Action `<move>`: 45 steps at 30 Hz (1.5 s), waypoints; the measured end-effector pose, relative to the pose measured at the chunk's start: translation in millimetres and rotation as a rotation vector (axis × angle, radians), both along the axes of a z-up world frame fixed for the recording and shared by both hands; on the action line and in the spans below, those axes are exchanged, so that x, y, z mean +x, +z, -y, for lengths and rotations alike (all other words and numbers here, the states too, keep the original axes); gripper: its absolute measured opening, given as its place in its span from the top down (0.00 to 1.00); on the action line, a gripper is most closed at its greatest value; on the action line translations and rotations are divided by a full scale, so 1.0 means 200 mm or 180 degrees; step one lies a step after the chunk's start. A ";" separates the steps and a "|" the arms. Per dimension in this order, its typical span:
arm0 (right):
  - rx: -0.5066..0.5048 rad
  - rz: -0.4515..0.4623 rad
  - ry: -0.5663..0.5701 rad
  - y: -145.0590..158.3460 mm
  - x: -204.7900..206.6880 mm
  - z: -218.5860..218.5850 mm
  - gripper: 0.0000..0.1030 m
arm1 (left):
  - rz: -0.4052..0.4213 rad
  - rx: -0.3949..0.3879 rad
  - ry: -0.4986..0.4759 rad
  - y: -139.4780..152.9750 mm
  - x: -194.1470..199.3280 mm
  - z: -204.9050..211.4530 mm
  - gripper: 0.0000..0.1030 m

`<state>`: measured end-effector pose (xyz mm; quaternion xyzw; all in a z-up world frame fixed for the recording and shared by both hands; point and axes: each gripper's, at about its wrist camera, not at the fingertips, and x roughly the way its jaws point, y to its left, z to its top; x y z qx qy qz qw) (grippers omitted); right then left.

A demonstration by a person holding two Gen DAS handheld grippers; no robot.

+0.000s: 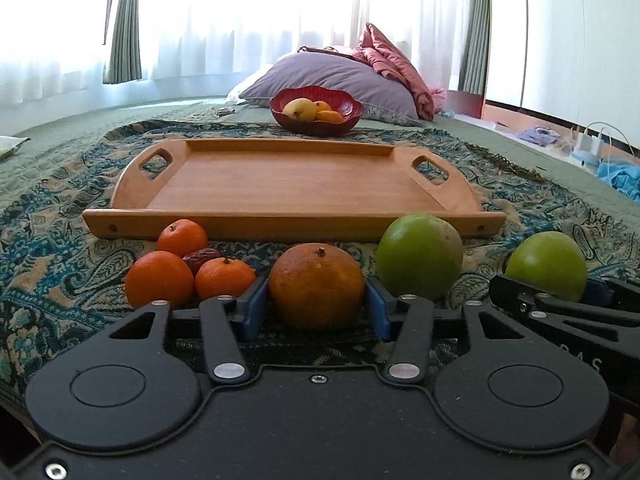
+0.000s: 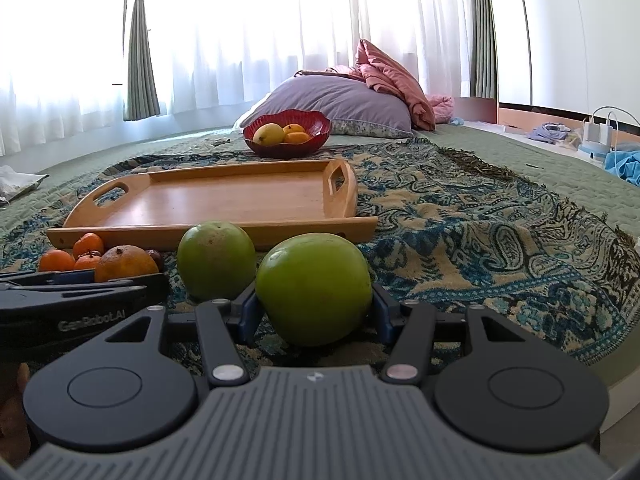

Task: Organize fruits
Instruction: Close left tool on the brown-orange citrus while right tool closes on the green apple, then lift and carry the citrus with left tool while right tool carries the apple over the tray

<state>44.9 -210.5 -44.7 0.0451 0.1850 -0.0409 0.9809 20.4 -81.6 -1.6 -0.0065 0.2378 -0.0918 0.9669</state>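
My left gripper (image 1: 316, 304) has its blue pads against both sides of a large dull orange (image 1: 316, 286) resting on the patterned blanket. My right gripper (image 2: 314, 308) has its pads against both sides of a green apple (image 2: 314, 288), also on the blanket. A second green apple (image 1: 419, 254) lies between them. Three small mandarins (image 1: 160, 278) and a brown date (image 1: 200, 258) lie left of the orange. An empty wooden tray (image 1: 280, 188) sits just beyond the fruit. A red bowl (image 1: 316, 110) with yellow and orange fruit stands behind it.
The patterned blanket (image 2: 480, 220) lies on a green quilted bed. A purple pillow (image 1: 332, 76) and pink bedding lie at the back. Cables and blue cloth (image 2: 624, 164) lie at the far right edge. Curtained windows stand behind.
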 end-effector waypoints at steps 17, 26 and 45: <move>0.0077 0.0153 0.0149 0.11 0.05 -0.04 0.43 | 0.0074 -0.0030 -0.0155 0.21 0.02 -0.10 0.53; 0.0154 0.0273 0.0287 0.30 0.21 -0.03 0.43 | 0.0061 -0.0063 -0.0195 0.43 0.25 -0.31 0.53; 0.0152 -0.0116 0.0497 0.50 0.78 -0.05 0.43 | -0.0334 -0.0115 -0.0074 0.45 0.79 -0.47 0.53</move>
